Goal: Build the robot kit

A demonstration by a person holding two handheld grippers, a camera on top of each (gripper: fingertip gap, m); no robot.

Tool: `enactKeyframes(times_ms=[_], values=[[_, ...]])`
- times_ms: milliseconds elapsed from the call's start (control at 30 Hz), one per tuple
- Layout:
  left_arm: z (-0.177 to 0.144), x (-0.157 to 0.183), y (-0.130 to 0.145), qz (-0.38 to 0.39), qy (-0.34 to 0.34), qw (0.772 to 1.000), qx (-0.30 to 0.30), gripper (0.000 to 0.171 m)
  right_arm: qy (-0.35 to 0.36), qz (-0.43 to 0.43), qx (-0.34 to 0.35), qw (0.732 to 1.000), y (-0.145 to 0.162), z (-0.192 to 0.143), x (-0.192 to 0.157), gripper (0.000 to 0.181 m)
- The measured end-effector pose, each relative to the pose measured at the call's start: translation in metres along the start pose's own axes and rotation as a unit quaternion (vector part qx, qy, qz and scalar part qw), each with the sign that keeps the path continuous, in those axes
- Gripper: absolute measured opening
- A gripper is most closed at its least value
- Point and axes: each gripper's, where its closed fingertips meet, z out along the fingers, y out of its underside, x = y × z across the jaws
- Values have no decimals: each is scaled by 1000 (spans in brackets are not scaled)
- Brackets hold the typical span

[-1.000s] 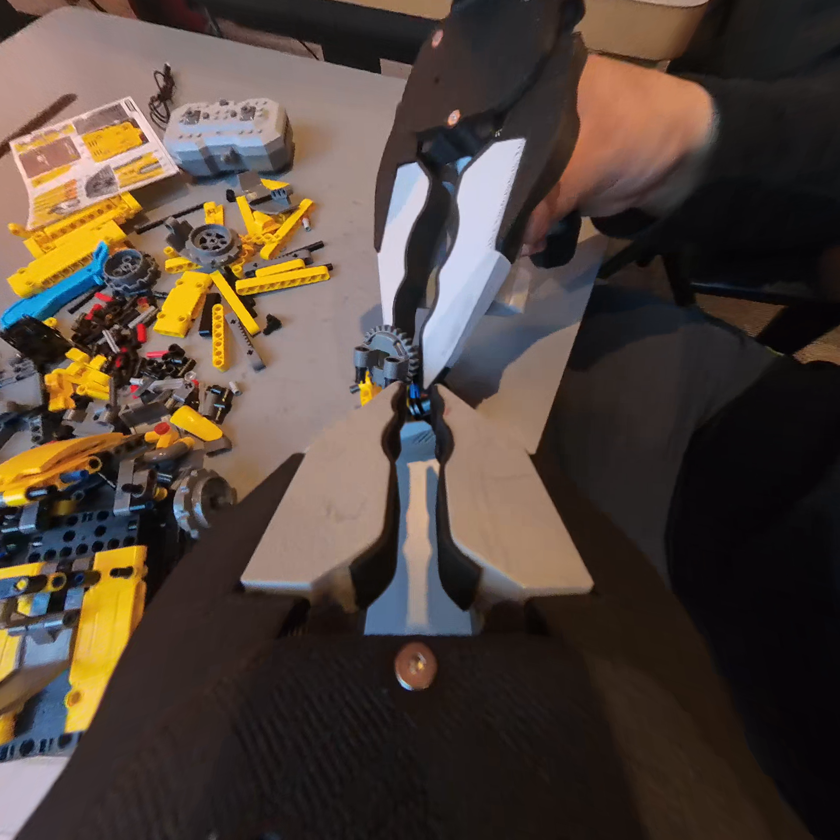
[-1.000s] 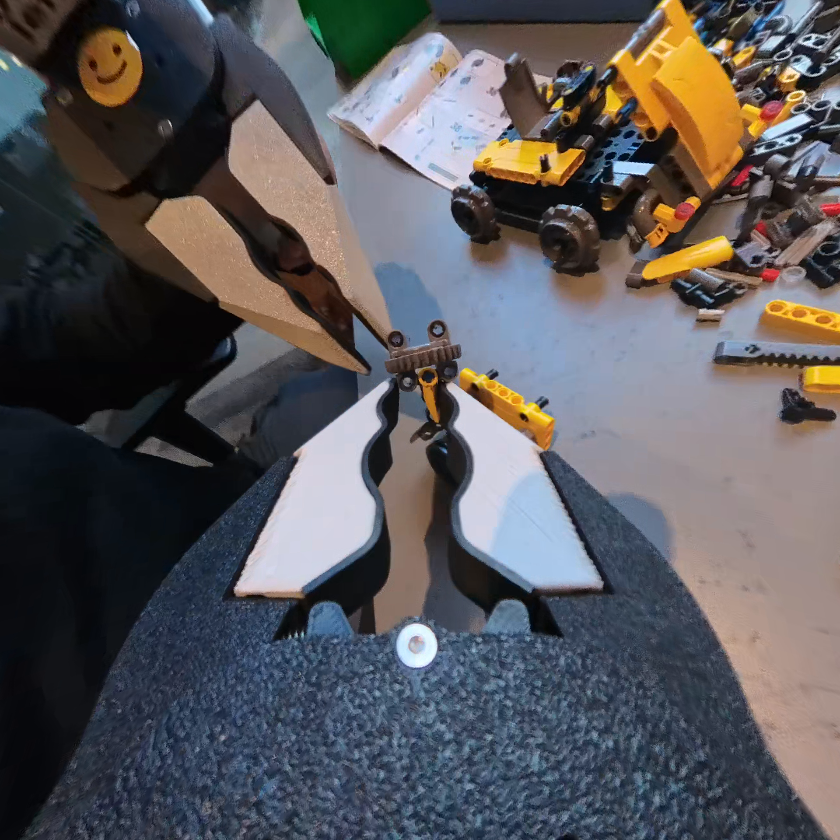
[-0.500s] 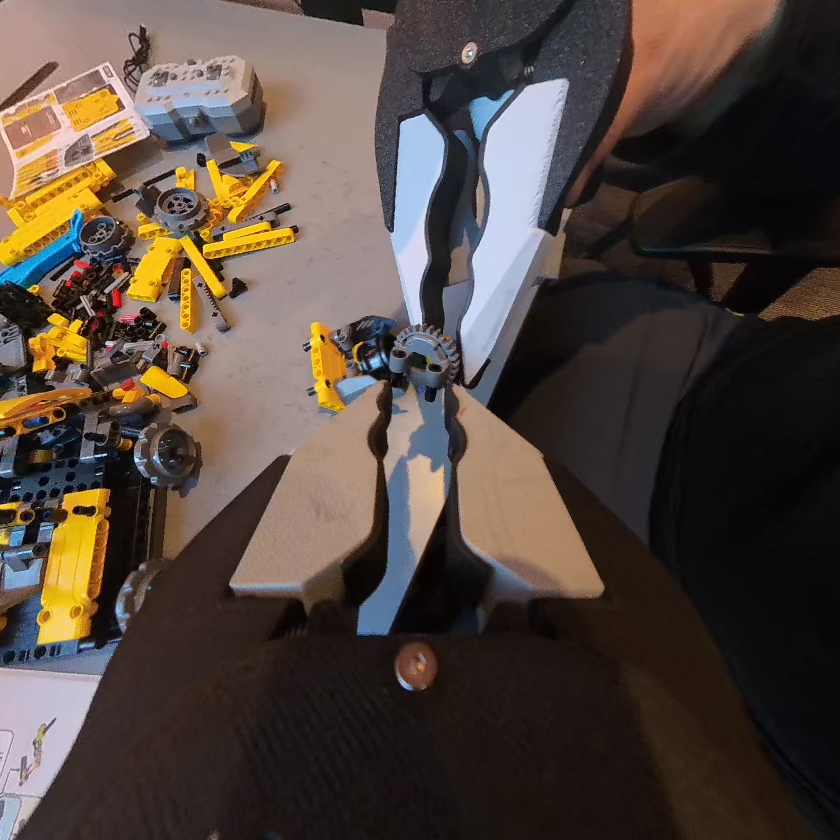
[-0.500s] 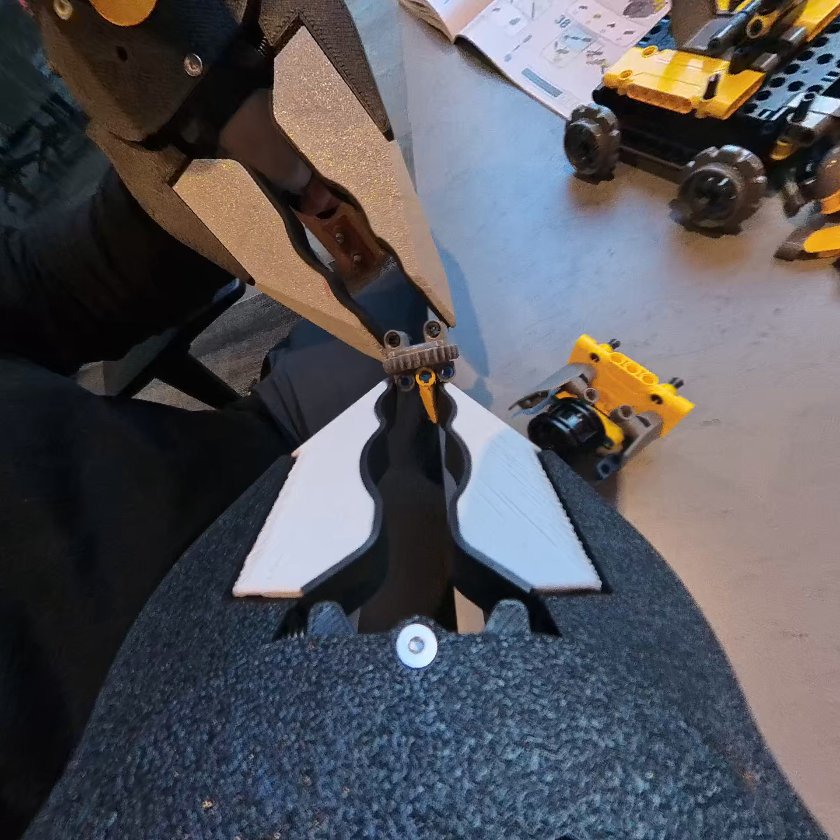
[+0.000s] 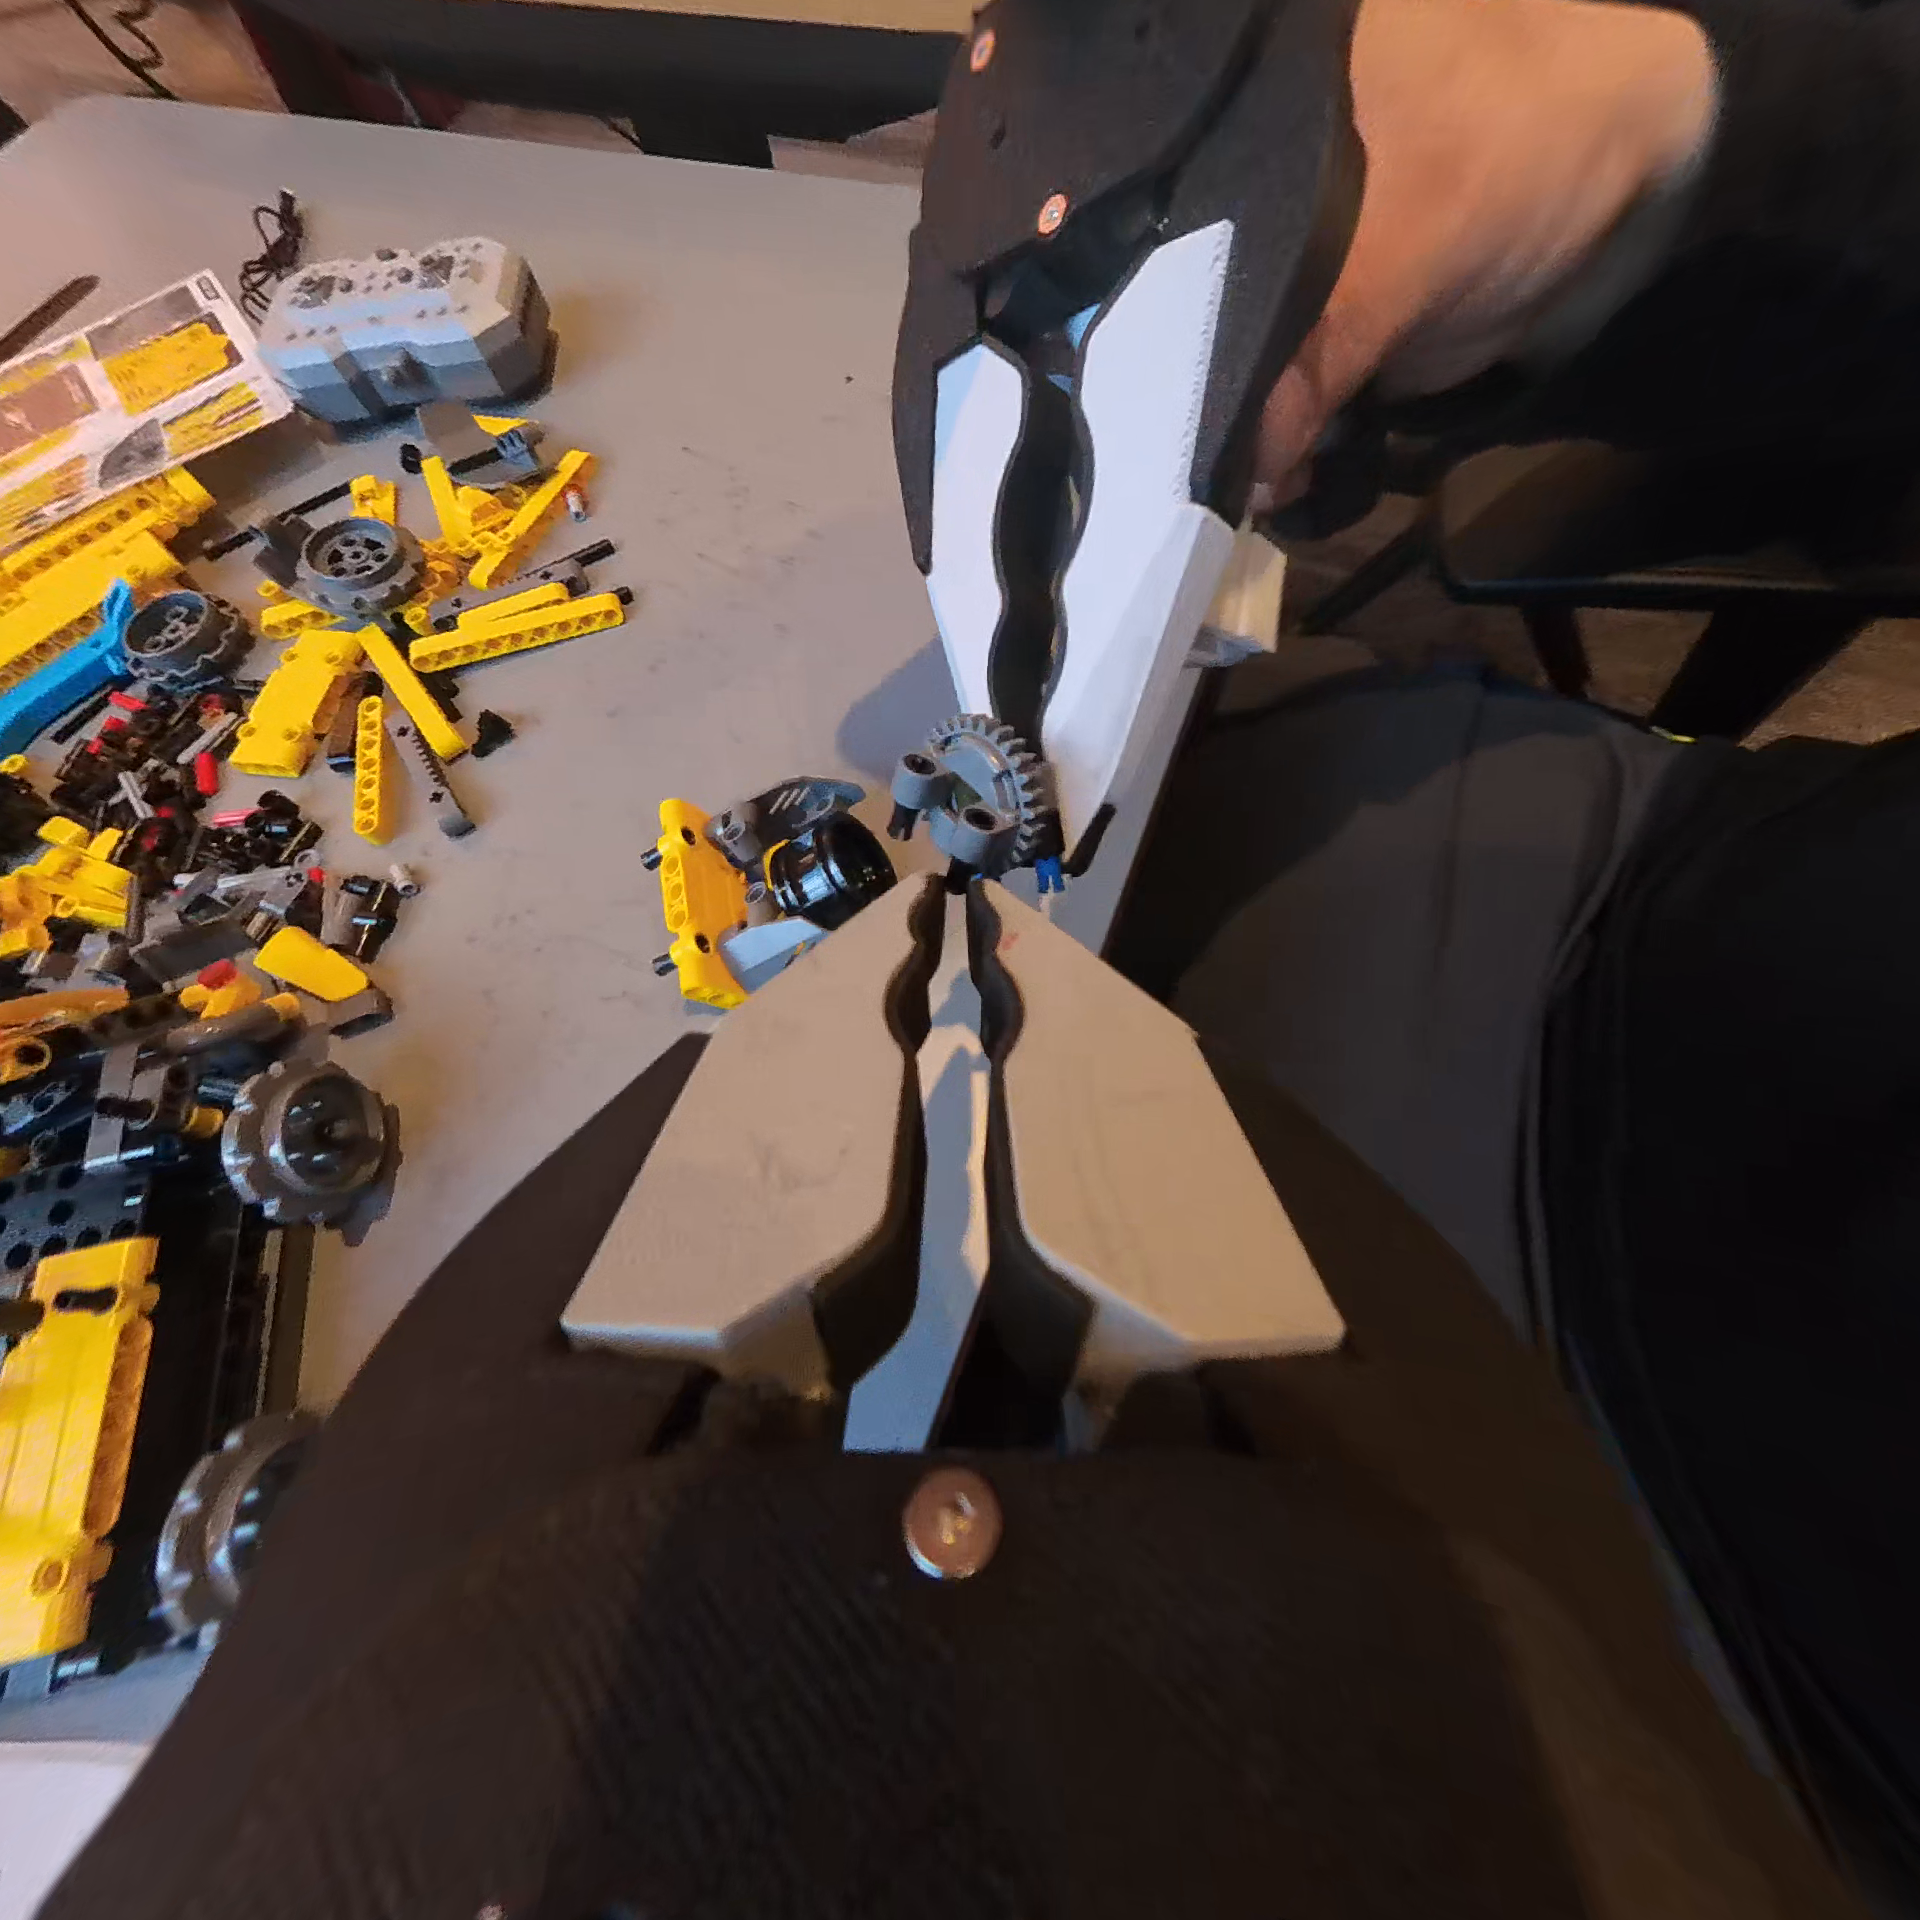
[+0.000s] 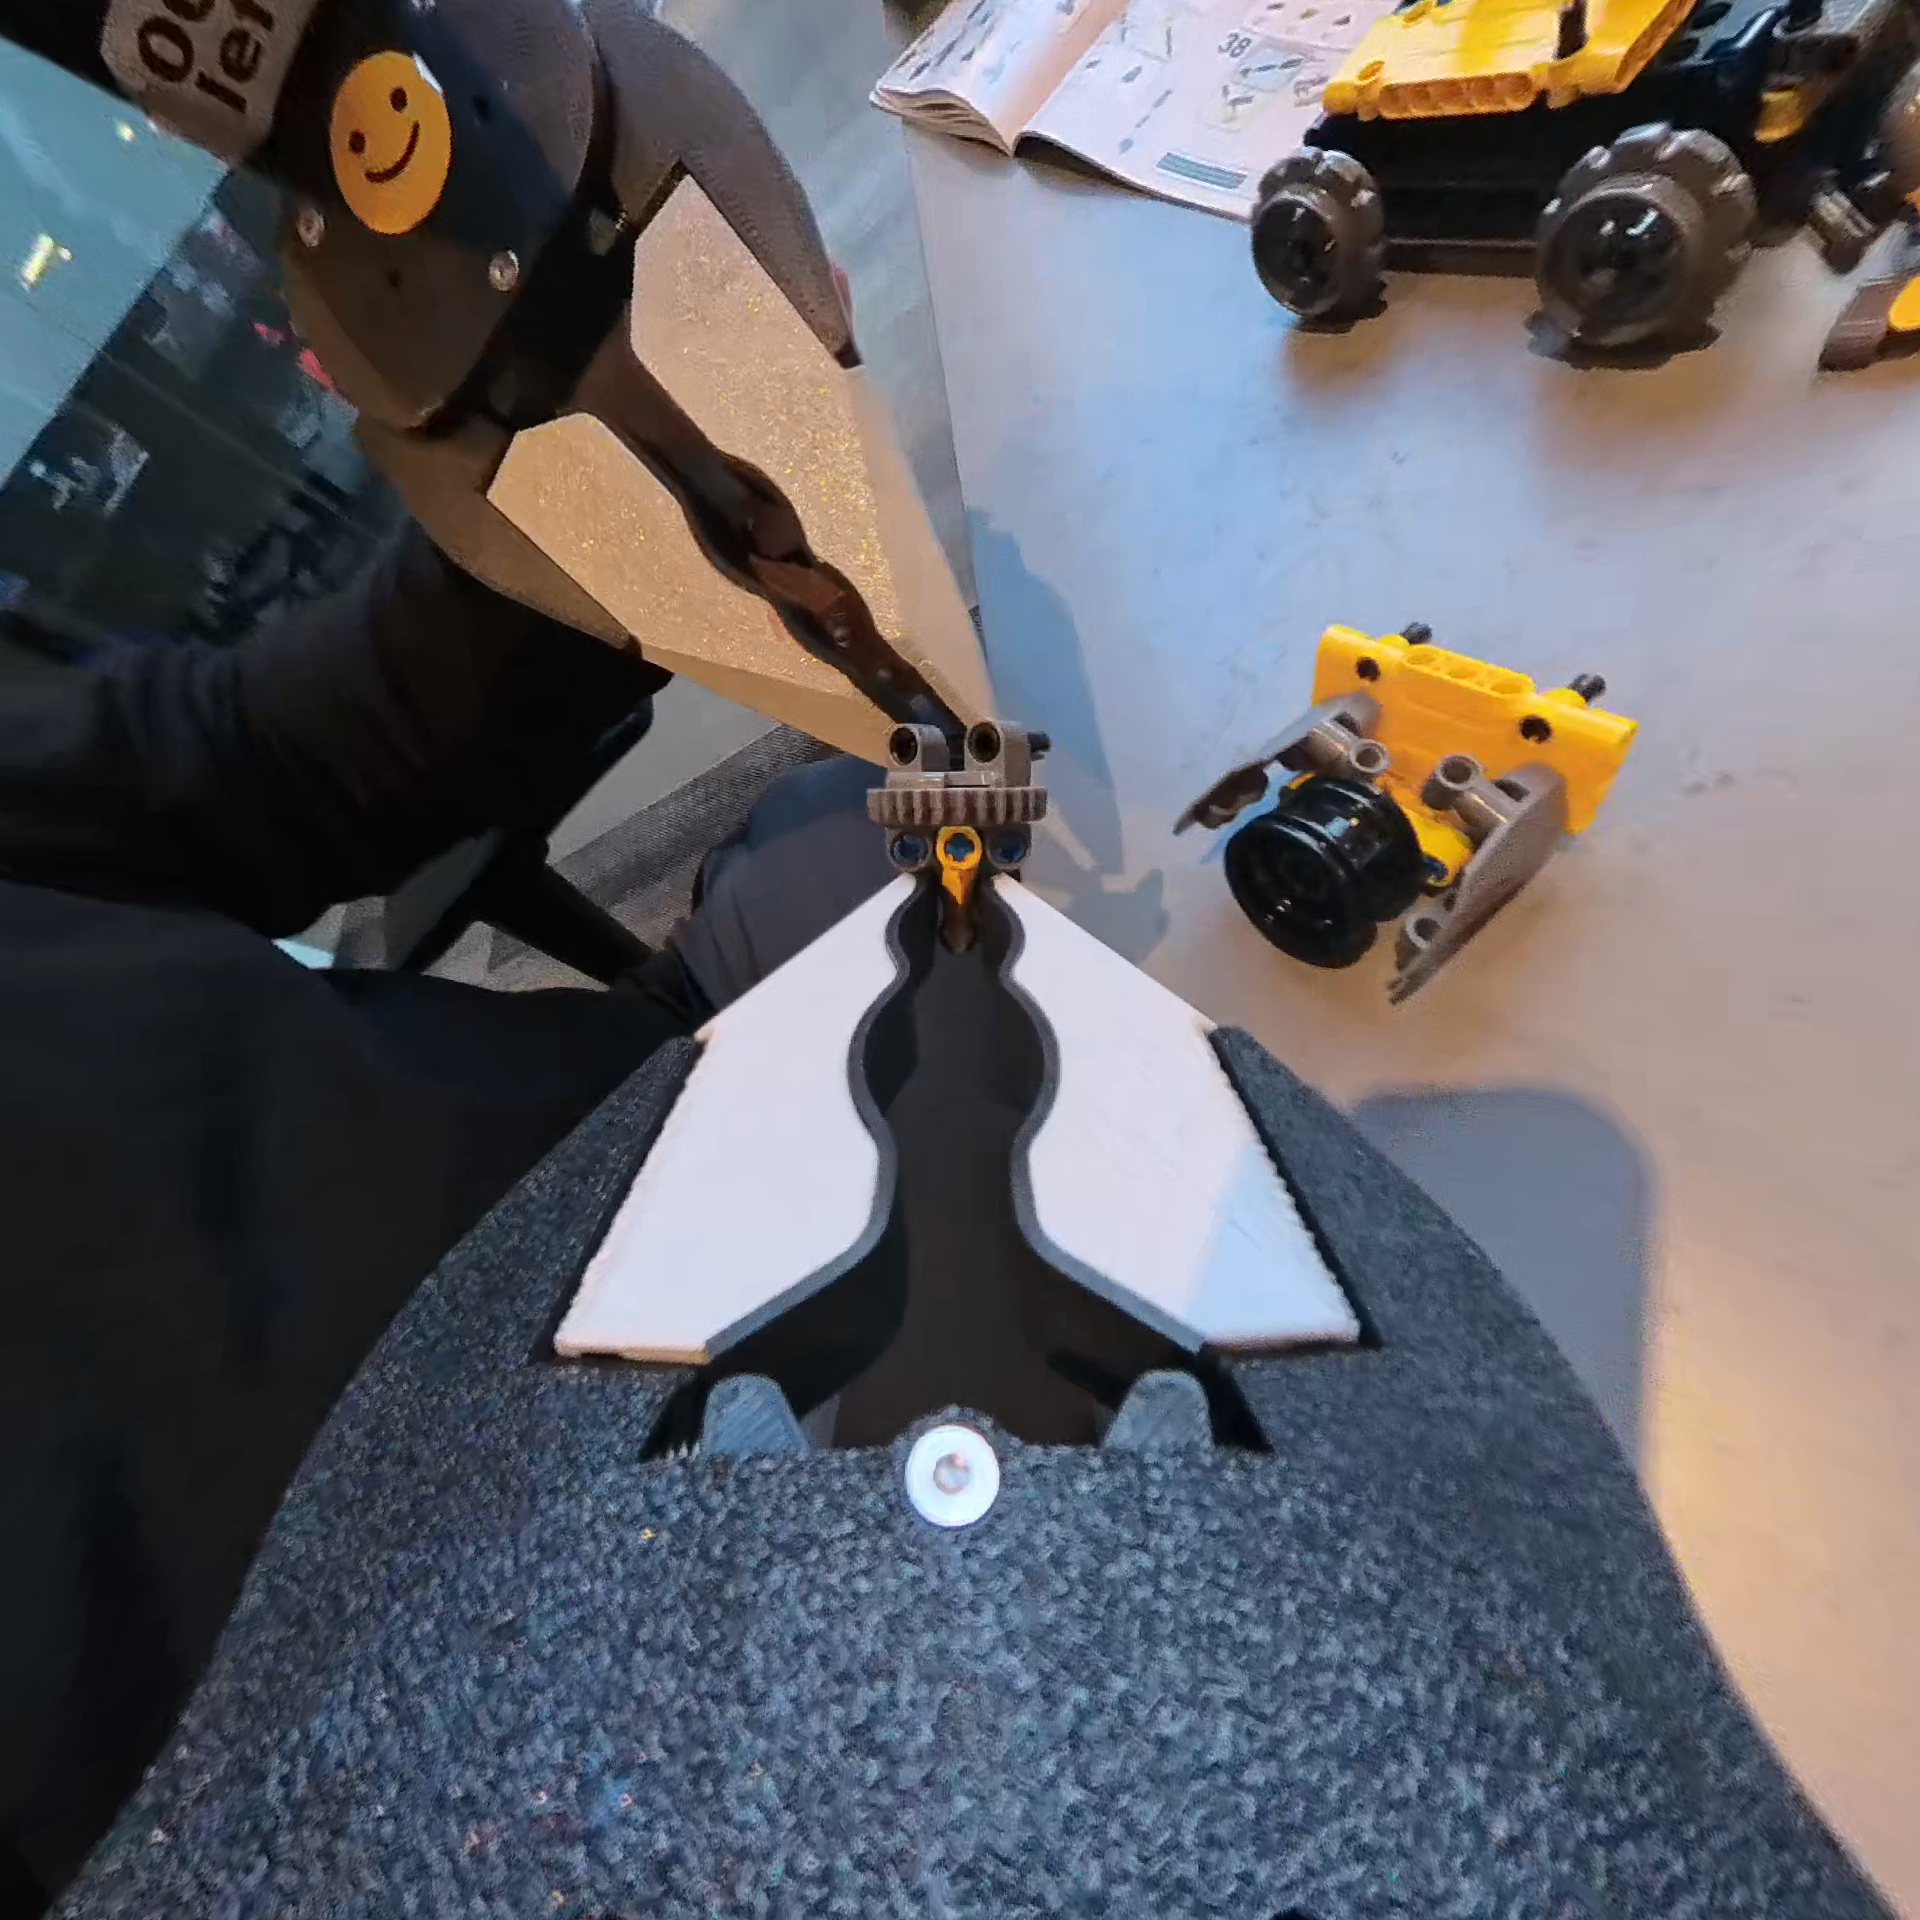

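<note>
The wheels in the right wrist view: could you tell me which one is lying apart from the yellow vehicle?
The smooth black wheel fixed to the small yellow and grey subassembly, alone on the table. The two knobbly grey wheels sit mounted on the yellow vehicle.

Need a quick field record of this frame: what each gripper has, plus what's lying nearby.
left gripper: shut on gear assembly, gripping its lower end
right gripper: shut on gear assembly, at its yellow piece
assembly position: held in the air by the table edge
nearest loose part: yellow and black sub-assembly on the table
further off: wheeled yellow vehicle, open instruction booklet, pile of loose yellow parts
</note>
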Motion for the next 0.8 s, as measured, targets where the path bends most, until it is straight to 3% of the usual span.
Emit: enactKeyframes(times_ms=[267,567,800], values=[[21,4,11,7,68,998,-1,8,1,21,-15,1000,16,1,11,7],[25,1,20,89,61,994,-31,2,7,15,-40,999,19,6,13,8],[18,-3,15,42,111,993,10,2,-28,-3,-10,1000,11,1,8,14]])
